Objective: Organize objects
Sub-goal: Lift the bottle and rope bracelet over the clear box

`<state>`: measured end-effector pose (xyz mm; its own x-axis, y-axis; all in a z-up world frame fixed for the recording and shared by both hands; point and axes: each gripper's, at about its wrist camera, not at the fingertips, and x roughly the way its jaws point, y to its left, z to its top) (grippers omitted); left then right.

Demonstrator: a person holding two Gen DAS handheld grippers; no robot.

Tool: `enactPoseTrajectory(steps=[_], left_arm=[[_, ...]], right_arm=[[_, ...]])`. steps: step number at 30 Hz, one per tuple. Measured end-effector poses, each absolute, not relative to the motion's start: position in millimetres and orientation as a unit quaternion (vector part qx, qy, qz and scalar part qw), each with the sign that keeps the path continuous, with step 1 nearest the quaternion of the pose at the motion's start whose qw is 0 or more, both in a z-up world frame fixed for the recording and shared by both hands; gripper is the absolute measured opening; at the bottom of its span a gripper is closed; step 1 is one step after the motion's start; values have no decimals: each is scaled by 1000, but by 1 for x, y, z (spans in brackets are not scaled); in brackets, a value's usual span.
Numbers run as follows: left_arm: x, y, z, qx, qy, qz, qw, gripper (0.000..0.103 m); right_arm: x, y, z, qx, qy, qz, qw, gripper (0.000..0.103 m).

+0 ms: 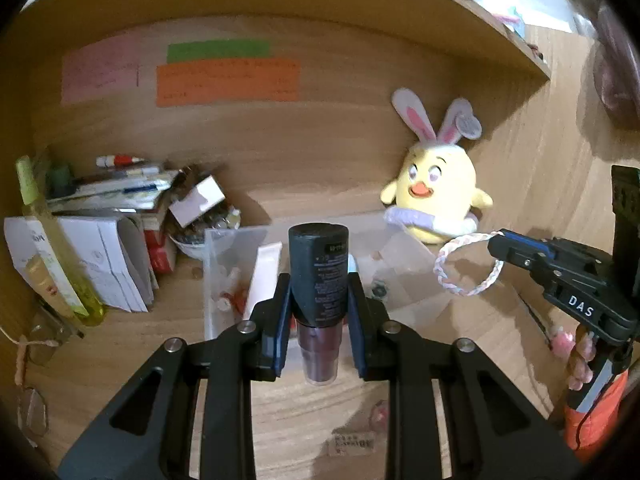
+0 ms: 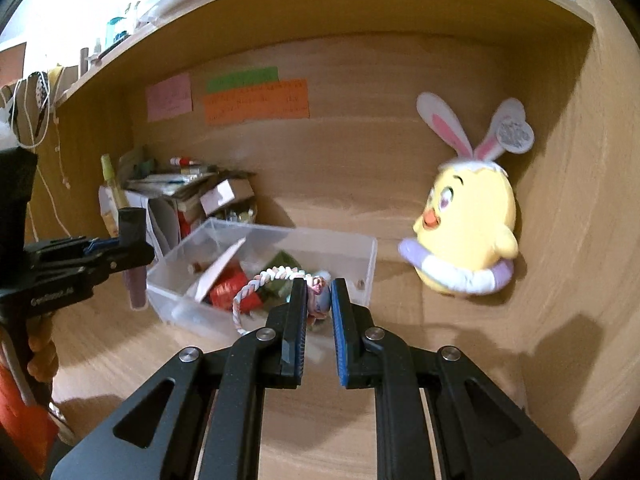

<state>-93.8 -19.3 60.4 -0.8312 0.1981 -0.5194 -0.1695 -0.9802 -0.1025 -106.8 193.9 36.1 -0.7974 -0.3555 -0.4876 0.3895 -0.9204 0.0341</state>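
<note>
Left gripper point(image 1: 319, 280): clamped on dark bottle point(image 1: 319, 268) w/ purplish clear lower part, held upright above near edge of clear plastic bin point(image 1: 224, 240). Right gripper point(image 2: 318, 294): pinching braided pink-white bracelet point(image 2: 256, 284) by one side; loop hangs free, over bin's near-right part in right wrist view. Bin point(image 2: 372, 256): on wood counter point(image 2: 460, 360), holds white tube, red packets, green item, misc. smalls; walls low, top open. Left of bin: stacked papers and boxes point(image 1: 120, 208), yellow-green bottle point(image 1: 60, 264), crowding bin's left-rear corner. Right of bin: yellow chick plush w/ bunny ears point(image 2: 472, 220), against rear wall, apart from bin; bare counter betw. them and in front. Shelf board overhead point(image 2: 360, 4). Coloured notes point(image 1: 224, 76) on back panel.
</note>
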Motion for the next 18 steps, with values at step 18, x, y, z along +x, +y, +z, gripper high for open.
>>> enactPoseTrajectory(steps=[18], left_arm=[[-141, -30, 38, -304, -32, 950, 58, 25]], right_arm=[[-169, 162, 13, 298, 16, -933, 203, 11]])
